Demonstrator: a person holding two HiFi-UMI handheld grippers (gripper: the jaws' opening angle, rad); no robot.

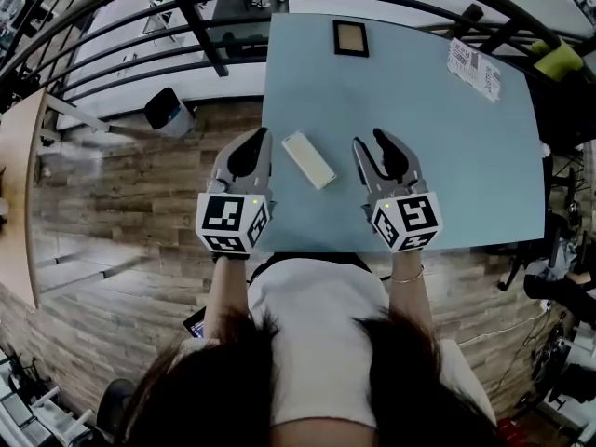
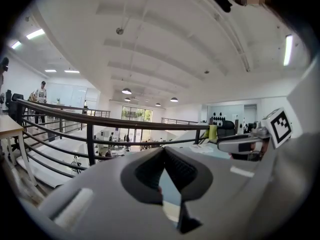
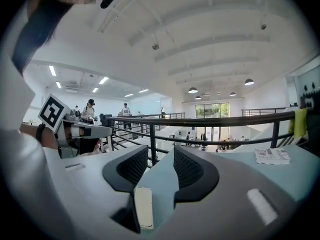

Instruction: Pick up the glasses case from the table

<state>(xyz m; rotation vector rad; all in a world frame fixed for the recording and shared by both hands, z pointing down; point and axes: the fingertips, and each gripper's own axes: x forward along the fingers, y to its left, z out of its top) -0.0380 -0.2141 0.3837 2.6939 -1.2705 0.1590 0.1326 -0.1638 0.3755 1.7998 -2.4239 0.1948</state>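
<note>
We see the case [image 1: 308, 160] lying flat on the near left part of the table [image 1: 447, 156], between our two grippers. Its long axis runs on a diagonal. The far end points toward the table's far left, and the near end points back toward us and to the right. The case touches neither gripper: its far end is just beside the left gripper [image 1: 260, 142], and its near end is just beside the left finger [image 1: 359, 161] of the right gripper [image 1: 369, 142]. We hold both grippers out ahead of us, with our left forearm [image 1: 223, 291] and right forearm [image 1: 407, 296] roughly side by side. The jaws aim away from our body across the table, close to level. The left gripper sits at the table's left edge, partly over the wood floor [image 1: 140, 212], while the right one is over the table. In the left gripper view the jaws are closed, tips meeting, with nothing pinched between them. In the right gripper view the jaws stand apart with a clear gap. The case shows low in that gap, toward its left side, lying on the table and not gripped by the pads. A bracelet [image 1: 407, 276] sits on our right wrist. Past the table's far edge a dark railing [image 3: 210, 121] runs across.
</note>
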